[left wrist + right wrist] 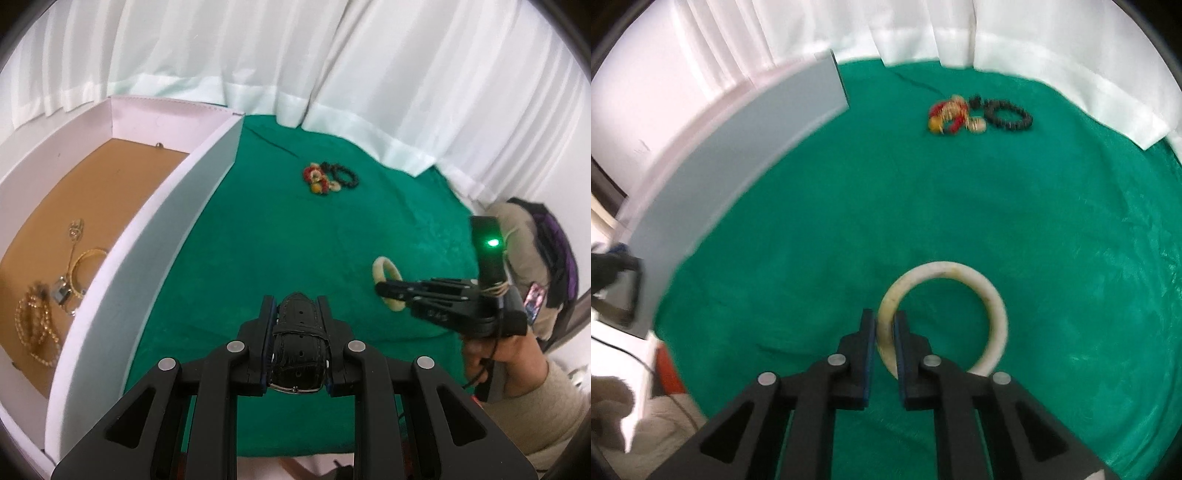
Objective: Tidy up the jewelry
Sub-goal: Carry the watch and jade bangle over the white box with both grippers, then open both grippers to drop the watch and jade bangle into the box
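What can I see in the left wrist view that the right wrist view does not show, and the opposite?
Only the left wrist view shows the inside of the white box with gold jewelry, and the left tool shut on a black watch. Only the right wrist view shows the right tool closed on the rim of the cream bangle. Both show the green cloth, the beaded bracelets and the bangle.

No readable text, label, brand or number appears in either view. Faint raised marks on the right gripper (391, 291) body are too blurred to make out.
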Tool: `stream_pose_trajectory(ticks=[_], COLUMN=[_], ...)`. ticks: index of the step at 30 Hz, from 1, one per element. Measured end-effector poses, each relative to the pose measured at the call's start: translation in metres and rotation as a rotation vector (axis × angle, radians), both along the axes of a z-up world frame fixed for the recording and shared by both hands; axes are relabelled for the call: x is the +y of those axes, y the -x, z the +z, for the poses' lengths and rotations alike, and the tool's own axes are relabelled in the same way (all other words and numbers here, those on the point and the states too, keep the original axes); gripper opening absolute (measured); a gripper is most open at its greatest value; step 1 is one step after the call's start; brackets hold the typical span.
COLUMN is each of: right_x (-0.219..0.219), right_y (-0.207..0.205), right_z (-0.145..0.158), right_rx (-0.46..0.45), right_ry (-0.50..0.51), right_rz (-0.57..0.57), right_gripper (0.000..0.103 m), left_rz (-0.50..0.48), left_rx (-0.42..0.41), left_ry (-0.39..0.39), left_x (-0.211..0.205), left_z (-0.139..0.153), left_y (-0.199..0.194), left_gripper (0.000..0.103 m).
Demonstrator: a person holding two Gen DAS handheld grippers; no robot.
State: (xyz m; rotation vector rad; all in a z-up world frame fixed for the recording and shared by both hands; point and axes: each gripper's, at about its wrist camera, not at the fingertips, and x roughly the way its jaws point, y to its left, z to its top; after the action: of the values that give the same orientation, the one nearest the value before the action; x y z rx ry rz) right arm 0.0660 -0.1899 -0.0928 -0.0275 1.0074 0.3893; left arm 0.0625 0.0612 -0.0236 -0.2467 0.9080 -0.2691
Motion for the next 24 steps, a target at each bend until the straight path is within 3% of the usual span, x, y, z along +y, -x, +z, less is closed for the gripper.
stream_pose_trajectory(ticks=[6, 12, 16, 19, 24], right_x=[0.02, 0.072, 0.127, 0.172, 0.25], right_y=[0.005, -0.009, -0.032, -0.051, -0.082], right_z=[0.062, 0.108, 0.127, 0.13, 0.113], right_rx=[-0.119, -0.196, -0.225, -0.235, -0.182], right_ry=[-0.061, -0.113, -0.136, -0.128, -0.068], right_rz=[0.079, 0.207, 0.301, 0.368, 0.478], right_gripper=[0.01, 0.01, 0.01, 0.01, 0.011], left_rz=[0.023, 0.132, 0.25, 0.335, 0.422], left_rx=[-0.019, -0.05, -0.11, -0.124, -0.039], left_ry=[0.095, 0.103, 0.049, 0.025, 0.007], left_x=[0.03, 0.085, 0.13, 0.164, 0.204], left_z=[0.039, 0.076, 0.095, 0.092, 0.044], left_y=[0.023, 0.048, 0.048, 0.034, -0.019], left_gripper=[0.02, 0.02, 0.02, 0.02, 0.02])
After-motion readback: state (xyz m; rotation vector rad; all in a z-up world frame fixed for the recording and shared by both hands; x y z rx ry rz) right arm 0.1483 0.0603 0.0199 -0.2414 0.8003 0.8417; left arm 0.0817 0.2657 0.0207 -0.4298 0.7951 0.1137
